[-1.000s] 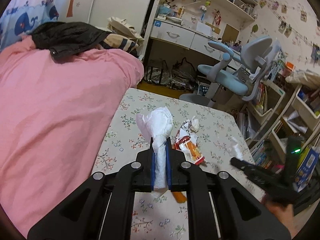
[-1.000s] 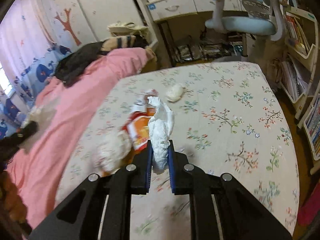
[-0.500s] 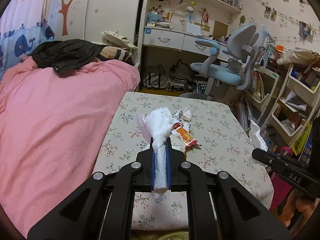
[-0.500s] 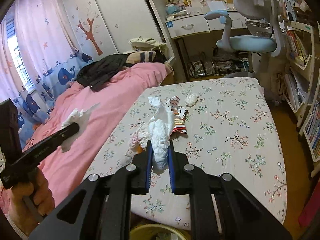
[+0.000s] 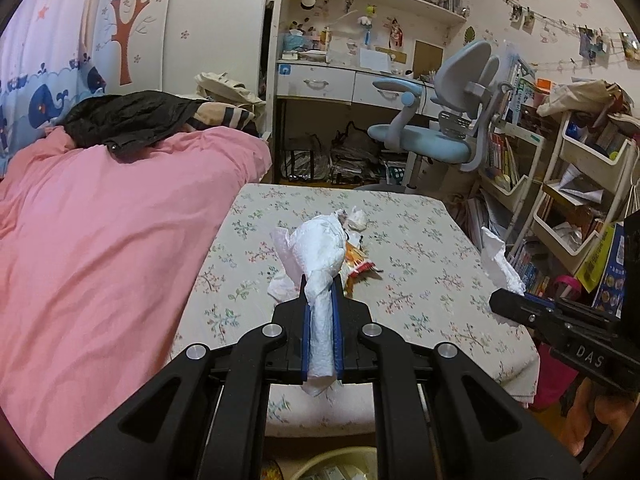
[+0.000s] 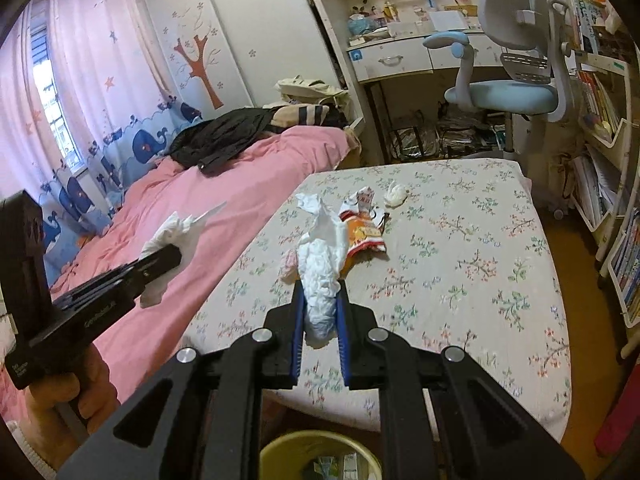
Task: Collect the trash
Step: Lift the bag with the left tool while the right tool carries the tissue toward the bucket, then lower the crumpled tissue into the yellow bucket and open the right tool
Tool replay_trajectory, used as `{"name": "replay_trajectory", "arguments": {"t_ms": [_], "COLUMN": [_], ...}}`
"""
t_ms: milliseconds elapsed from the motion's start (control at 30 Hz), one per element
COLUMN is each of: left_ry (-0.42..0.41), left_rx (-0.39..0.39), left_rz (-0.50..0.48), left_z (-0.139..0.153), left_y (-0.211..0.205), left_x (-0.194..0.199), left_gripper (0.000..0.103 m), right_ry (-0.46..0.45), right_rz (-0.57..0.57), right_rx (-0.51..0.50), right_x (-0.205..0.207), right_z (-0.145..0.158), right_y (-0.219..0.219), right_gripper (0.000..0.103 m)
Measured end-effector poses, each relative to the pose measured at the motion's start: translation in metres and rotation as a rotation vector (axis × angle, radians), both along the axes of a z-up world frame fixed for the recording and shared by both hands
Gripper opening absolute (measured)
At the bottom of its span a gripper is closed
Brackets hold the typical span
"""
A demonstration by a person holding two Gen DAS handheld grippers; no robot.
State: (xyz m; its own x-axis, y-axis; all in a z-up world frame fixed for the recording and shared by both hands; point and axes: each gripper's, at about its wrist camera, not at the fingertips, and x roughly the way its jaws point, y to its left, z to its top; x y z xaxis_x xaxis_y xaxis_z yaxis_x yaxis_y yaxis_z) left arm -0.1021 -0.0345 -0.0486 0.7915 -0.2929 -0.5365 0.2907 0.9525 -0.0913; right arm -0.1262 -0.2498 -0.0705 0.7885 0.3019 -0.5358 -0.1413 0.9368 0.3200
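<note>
My left gripper (image 5: 321, 292) is shut on a crumpled white tissue (image 5: 320, 248). My right gripper (image 6: 320, 300) is shut on a second white tissue (image 6: 322, 256). Both are held off the near edge of the floral table (image 6: 472, 264), above a yellow-green trash bin (image 6: 320, 456), whose rim also shows in the left wrist view (image 5: 328, 464). On the table lie an orange snack wrapper (image 6: 366, 232), a small white paper ball (image 6: 396, 194) and a pinkish scrap (image 6: 289, 264). Each gripper shows in the other's view, the right (image 5: 505, 302) and the left (image 6: 170, 256).
A pink bed (image 5: 100, 248) with dark clothes (image 5: 132, 120) adjoins the table's left side. A blue desk chair (image 5: 444, 136) and a cluttered desk (image 5: 340, 80) stand behind. Shelves of books and bins (image 5: 576, 184) line the right.
Both grippers have pulled back and up from the table with their tissues. The bin has come into view below them.
</note>
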Motion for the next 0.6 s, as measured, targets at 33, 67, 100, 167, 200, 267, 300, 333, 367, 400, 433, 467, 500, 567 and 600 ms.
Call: {"name": "replay_trajectory", "arguments": {"t_ms": [33,67,100,167,200,267,300,333,367,400,433,467,500,567,600], "left_ry": [0.001,0.002,0.004,0.01,0.012,0.014,0.015,0.017,0.018,0.02,0.021,0.023,0.025,0.029,0.03], "left_rx": [0.003,0.007,0.013,0.023,0.028,0.034,0.034,0.034,0.035,0.035,0.036,0.037,0.039,0.042,0.043], "left_rz": [-0.001,-0.004,-0.007,-0.011,-0.014,-0.017,-0.019,-0.02,-0.02,-0.02,-0.021,-0.022,-0.023,-0.023,-0.024], "left_z": [-0.001,-0.003,-0.005,-0.008,-0.009,-0.012,-0.013,-0.014,-0.016,-0.017,-0.018,-0.019,-0.02,-0.022,-0.023], "left_y": [-0.001,-0.002,-0.004,-0.006,-0.008,-0.009,-0.009,-0.009,-0.009,-0.01,-0.01,-0.01,-0.01,-0.009,-0.009], "left_x": [-0.003,-0.008,-0.013,-0.021,-0.025,-0.034,-0.037,-0.041,-0.044,-0.046,-0.05,-0.052,-0.054,-0.059,-0.059], "left_gripper": [0.008,0.007,0.007,0.007,0.008,0.007,0.007,0.007,0.007,0.007,0.007,0.007,0.007,0.007,0.007], "right_ry": [0.002,0.008,0.015,0.024,0.028,0.039,0.043,0.049,0.056,0.068,0.075,0.086,0.099,0.13,0.153], "right_rz": [0.005,0.013,0.019,0.029,0.034,0.046,0.05,0.058,0.064,0.075,0.082,0.093,0.104,0.125,0.14], "right_rx": [-0.001,-0.001,-0.002,-0.001,0.0,-0.004,-0.003,0.0,0.001,-0.001,-0.003,-0.003,-0.005,-0.012,-0.016], "right_x": [-0.005,-0.009,-0.014,-0.023,-0.026,-0.035,-0.037,-0.041,-0.044,-0.048,-0.05,-0.053,-0.056,-0.062,-0.064], "right_z": [-0.001,-0.003,-0.006,-0.009,-0.01,-0.014,-0.015,-0.018,-0.02,-0.023,-0.026,-0.029,-0.034,-0.044,-0.05], "right_y": [0.001,0.003,0.004,0.008,0.009,0.013,0.015,0.017,0.02,0.023,0.026,0.029,0.033,0.041,0.047], "right_gripper": [0.015,0.015,0.015,0.015,0.015,0.016,0.016,0.016,0.016,0.016,0.016,0.016,0.016,0.016,0.016]}}
